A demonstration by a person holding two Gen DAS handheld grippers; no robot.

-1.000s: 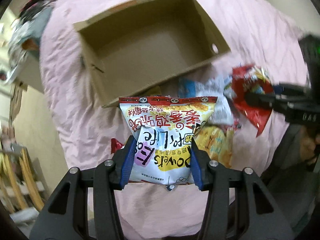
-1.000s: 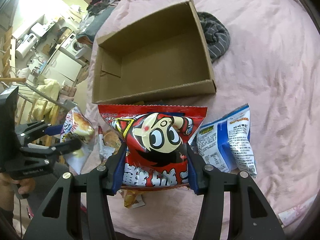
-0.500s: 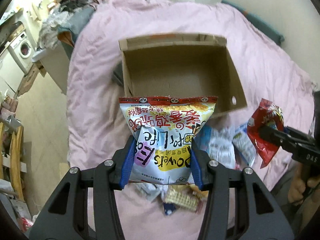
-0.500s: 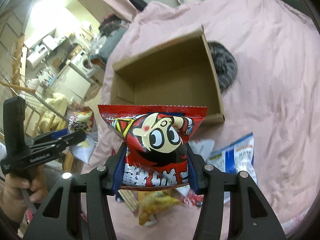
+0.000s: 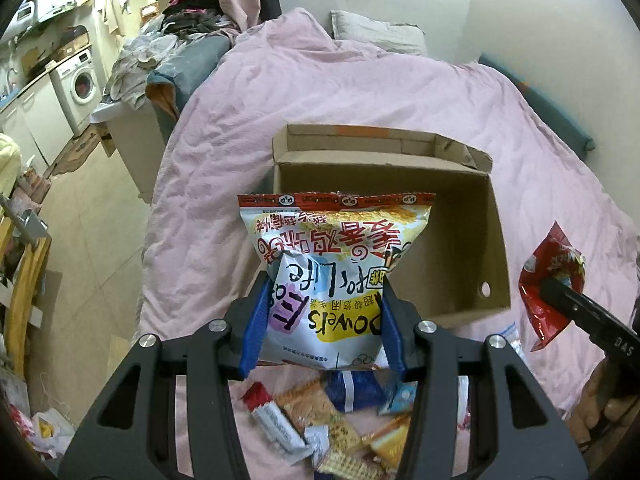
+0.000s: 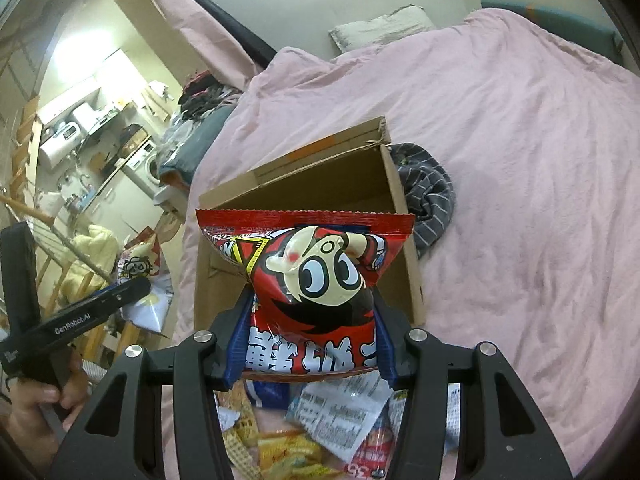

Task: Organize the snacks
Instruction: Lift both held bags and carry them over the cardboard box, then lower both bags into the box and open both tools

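My left gripper (image 5: pixel 324 322) has its blue fingers (image 5: pixel 254 332) closed on a white and yellow snack bag (image 5: pixel 332 276). The bag stands up between the fingers, with its red sealed edge at the top, and its print is upside down in my view. My right gripper (image 6: pixel 310 338) is closed in the same way on a red snack bag (image 6: pixel 308 276) with a cartoon face that has big eyes. Both bags are held in the air, above the bed.

Behind both bags there is an open cardboard box (image 5: pixel 460 216). It rests on the pink blanket (image 5: pixel 224 168) of the bed, and the part of its inside that I can see has nothing in it. On the right side of the box, touching its wall, lies a dark striped cloth (image 6: pixel 430 196). Near me, under the grippers, more snack packets (image 5: pixel 324 428) lie in a loose heap on the blanket, between me and the box. I cannot tell how many there are.

In the left gripper's view the right gripper shows at the right edge with the red bag. At the far end of the bed is a pillow (image 5: pixel 376 34). On the far left stands a washing machine (image 5: pixel 82 84).
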